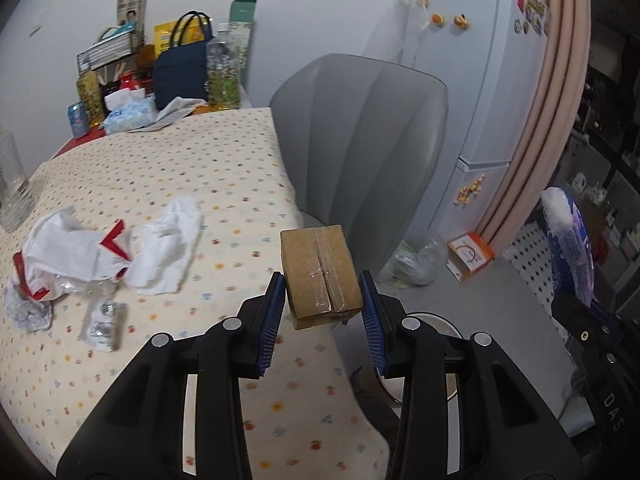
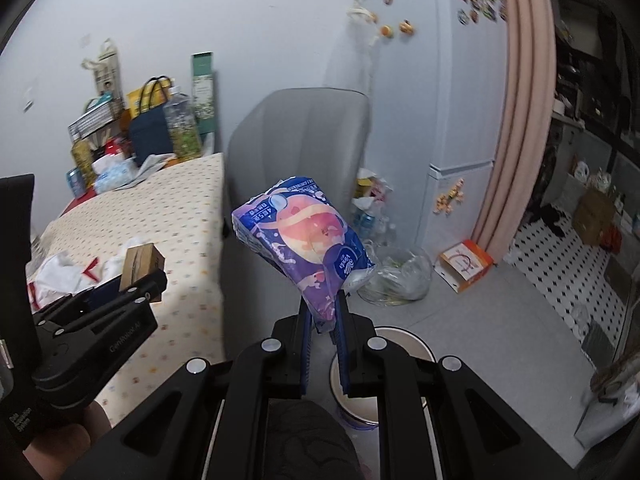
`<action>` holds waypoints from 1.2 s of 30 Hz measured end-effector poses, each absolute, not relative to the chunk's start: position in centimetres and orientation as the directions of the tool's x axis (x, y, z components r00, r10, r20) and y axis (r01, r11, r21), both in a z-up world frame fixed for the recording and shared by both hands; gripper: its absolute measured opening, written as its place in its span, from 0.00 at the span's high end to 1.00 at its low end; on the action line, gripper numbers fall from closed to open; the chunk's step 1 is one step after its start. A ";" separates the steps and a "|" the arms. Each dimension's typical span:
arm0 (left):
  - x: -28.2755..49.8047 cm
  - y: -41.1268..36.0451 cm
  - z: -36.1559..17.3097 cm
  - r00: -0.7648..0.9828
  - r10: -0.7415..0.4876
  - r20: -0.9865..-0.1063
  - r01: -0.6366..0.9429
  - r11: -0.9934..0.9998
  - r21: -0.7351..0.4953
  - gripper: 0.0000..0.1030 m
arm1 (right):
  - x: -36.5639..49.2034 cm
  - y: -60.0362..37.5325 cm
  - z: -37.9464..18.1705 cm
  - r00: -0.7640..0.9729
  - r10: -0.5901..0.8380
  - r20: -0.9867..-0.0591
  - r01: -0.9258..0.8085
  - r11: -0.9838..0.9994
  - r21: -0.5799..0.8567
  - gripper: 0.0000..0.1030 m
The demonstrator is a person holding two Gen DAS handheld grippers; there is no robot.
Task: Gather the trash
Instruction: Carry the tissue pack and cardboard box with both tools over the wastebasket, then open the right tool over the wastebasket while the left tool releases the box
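Observation:
My left gripper (image 1: 322, 312) is shut on a small taped cardboard box (image 1: 318, 270) and holds it in the air at the table's right edge. The box also shows in the right wrist view (image 2: 140, 266). My right gripper (image 2: 325, 330) is shut on a purple and blue tissue pack wrapper (image 2: 308, 236) and holds it up above a white bin (image 2: 404, 338) on the floor. The wrapper shows at the right of the left wrist view (image 1: 568, 240). Crumpled white and red wrappers (image 1: 80, 252) and a small foil packet (image 1: 102, 326) lie on the dotted tablecloth (image 1: 192, 168).
A grey chair (image 1: 360, 148) stands beside the table. A fridge (image 1: 492, 80), a clear plastic bag (image 2: 400, 276) and an orange box (image 2: 466, 266) are on the floor side. Bottles, a navy bag (image 1: 180, 72) and a tissue box crowd the table's far end.

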State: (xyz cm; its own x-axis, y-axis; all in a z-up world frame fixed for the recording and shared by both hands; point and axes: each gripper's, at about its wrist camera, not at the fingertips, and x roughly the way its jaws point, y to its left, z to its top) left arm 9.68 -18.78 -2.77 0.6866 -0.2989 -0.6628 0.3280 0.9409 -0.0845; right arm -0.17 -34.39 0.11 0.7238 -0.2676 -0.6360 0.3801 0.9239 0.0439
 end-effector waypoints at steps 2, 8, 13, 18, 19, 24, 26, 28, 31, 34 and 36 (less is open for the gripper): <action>9.9 -20.0 -3.1 0.677 -0.301 -0.671 0.342 0.937 -0.075 0.63 | -0.1 -35.6 -0.7 0.713 -0.266 -0.649 0.396 0.916 0.059 0.88; 10.7 -23.8 -4.8 0.637 -0.297 -0.711 0.381 0.924 -0.044 0.63 | 0.2 -39.1 -3.4 0.683 -0.253 -0.685 0.429 0.898 0.095 0.88; 11.4 -26.1 -5.8 0.617 -0.284 -0.734 0.397 0.917 -0.021 0.63 | 0.7 -41.9 -5.7 0.654 -0.247 -0.715 0.462 0.879 0.119 0.88; 12.6 -28.1 -6.8 0.595 -0.269 -0.757 0.412 0.911 0.000 0.63 | 1.6 -44.0 -7.6 0.634 -0.243 -0.734 0.488 0.862 0.136 0.88; 12.7 -28.5 -7.0 0.592 -0.268 -0.760 0.416 0.909 0.003 0.63 | 1.8 -44.5 -7.9 0.631 -0.243 -0.737 0.493 0.859 0.138 0.88; 13.3 -30.9 -7.6 0.576 -0.268 -0.773 0.443 0.896 0.020 0.63 | 2.9 -47.0 -9.7 0.605 -0.224 -0.764 0.512 0.844 0.159 0.64; 13.5 -31.8 -7.8 0.568 -0.268 -0.778 0.456 0.890 0.026 0.63 | 2.6 -47.8 -9.8 0.606 -0.243 -0.757 0.530 0.833 0.156 0.56; 13.7 -32.5 -8.2 0.560 -0.270 -0.783 0.463 0.886 0.025 0.63 | 2.2 -48.7 -10.1 0.596 -0.256 -0.761 0.549 0.821 0.155 0.55; 13.7 -33.8 -8.8 0.546 -0.275 -0.792 0.481 0.876 0.028 0.63 | 1.1 -50.1 -10.6 0.560 -0.290 -0.776 0.602 0.786 0.140 0.51; 13.5 -35.3 -9.4 0.525 -0.284 -0.802 0.508 0.861 0.027 0.63 | -0.4 -51.5 -10.8 0.528 -0.337 -0.779 0.647 0.755 0.112 0.37; 13.0 -36.4 -9.8 0.511 -0.294 -0.808 0.529 0.848 0.026 0.63 | -1.4 -52.1 -10.5 0.526 -0.348 -0.776 0.660 0.742 0.115 0.29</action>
